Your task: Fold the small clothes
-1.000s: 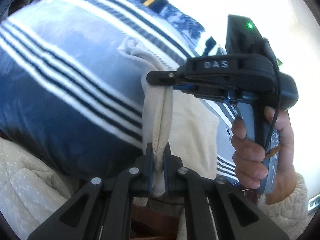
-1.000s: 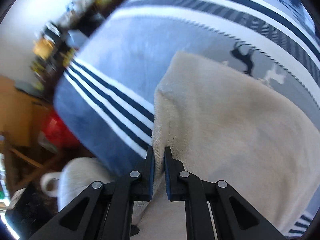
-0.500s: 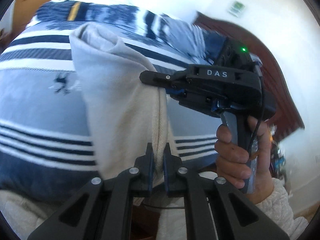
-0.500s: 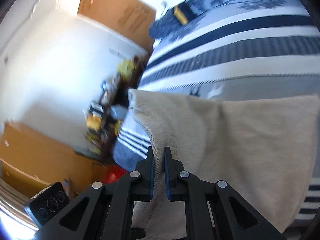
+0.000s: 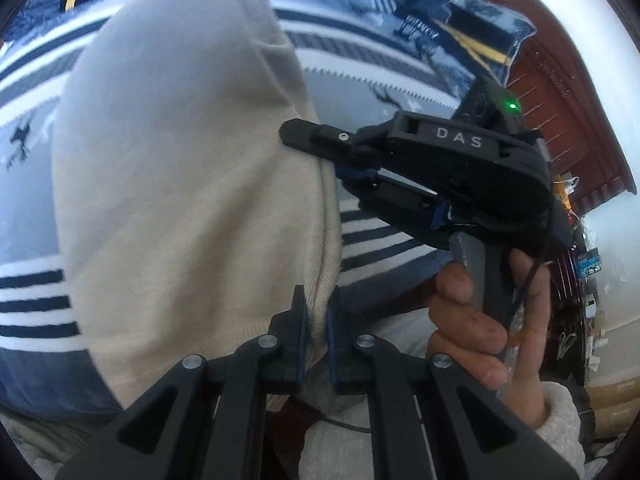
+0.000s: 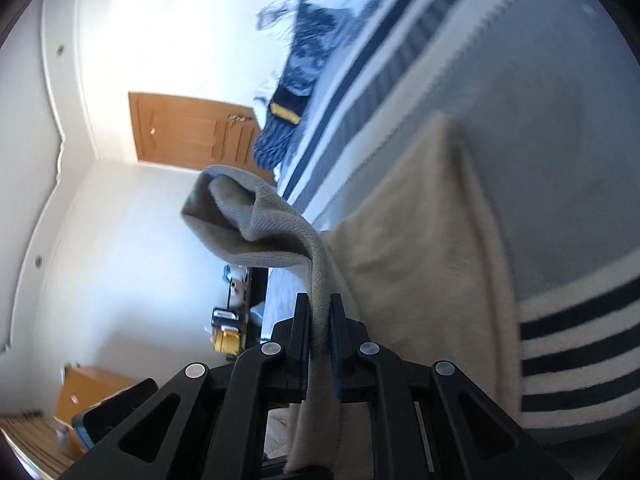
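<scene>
Left gripper [image 5: 316,330]: jaws clamped on the edge of a cream knit garment [image 5: 180,184], fabric pinched between the blue pads. Garment hangs lifted in front of the camera, spreading up and left as a broad panel with a seam running down to the jaws.

Right gripper [image 6: 320,334]: likewise closed on the garment's ribbed hem [image 6: 320,280], a strip of knit passing straight through the jaws and out below. Beyond the jaws the hem folds over into a loose open loop; the rest of the cloth drapes right, against the blanket.

In the left wrist view the right gripper's body, marked DAS, sits just right of the garment, its finger tip at the cloth edge, a green light lit on top. The person's right hand [image 5: 480,320] wraps its handle.

Behind: blue-grey striped blanket [image 5: 360,80] with reindeer motifs. Farther off, a wooden door [image 6: 192,132] and white walls.
</scene>
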`<state>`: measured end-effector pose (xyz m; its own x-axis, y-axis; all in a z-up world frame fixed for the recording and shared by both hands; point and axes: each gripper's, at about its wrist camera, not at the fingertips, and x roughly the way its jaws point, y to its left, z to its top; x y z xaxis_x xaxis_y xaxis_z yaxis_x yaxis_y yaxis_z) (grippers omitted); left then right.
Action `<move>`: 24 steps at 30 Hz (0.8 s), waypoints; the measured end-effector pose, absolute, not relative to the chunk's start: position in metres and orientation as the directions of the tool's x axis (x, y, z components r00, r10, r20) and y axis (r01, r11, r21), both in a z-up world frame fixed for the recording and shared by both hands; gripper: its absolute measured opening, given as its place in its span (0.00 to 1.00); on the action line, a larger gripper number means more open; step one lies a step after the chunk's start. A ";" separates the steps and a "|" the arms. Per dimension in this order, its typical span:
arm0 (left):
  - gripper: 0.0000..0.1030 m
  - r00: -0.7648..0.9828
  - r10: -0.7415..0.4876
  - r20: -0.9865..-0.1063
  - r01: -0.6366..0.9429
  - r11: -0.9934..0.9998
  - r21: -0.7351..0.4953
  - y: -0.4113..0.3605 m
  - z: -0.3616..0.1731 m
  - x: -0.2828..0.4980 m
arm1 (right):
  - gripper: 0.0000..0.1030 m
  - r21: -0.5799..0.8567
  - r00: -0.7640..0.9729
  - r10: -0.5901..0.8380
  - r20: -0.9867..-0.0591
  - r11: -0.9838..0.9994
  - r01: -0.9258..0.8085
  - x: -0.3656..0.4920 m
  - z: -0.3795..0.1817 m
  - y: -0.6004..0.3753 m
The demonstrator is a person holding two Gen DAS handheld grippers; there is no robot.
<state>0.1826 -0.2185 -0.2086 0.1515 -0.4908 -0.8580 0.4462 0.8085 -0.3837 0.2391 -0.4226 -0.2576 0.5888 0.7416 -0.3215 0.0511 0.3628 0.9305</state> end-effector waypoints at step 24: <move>0.33 0.229 -0.577 -0.784 0.228 0.815 -0.533 -0.119 -0.190 0.220 | 0.69 0.756 0.522 0.577 -0.628 0.611 0.234 0.148 -0.277 -0.409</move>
